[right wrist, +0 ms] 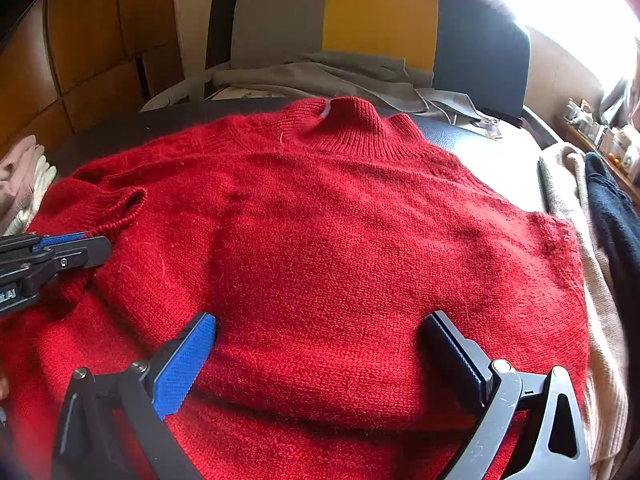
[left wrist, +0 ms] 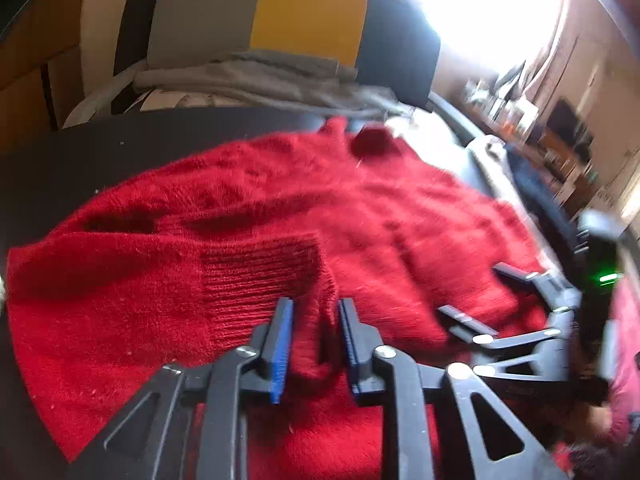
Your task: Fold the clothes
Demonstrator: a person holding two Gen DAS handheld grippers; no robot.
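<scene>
Sweater [right wrist: 320,240] flat, collar toward chair [right wrist: 380,20]; left claw [left wrist: 316,344] loosely around cuff, right claw [right wrist: 320,352] spread.

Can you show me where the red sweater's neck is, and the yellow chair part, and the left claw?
Red sweater [right wrist: 352,120]: right wrist view, ribbed collar.
Chair [right wrist: 380,20]: right wrist view, yellow back panel.
Left claw [left wrist: 316,308]: left wrist view, between its fingertips.

Both wrist views look steeply down, close over one red sweater [left wrist: 240,208].
</scene>
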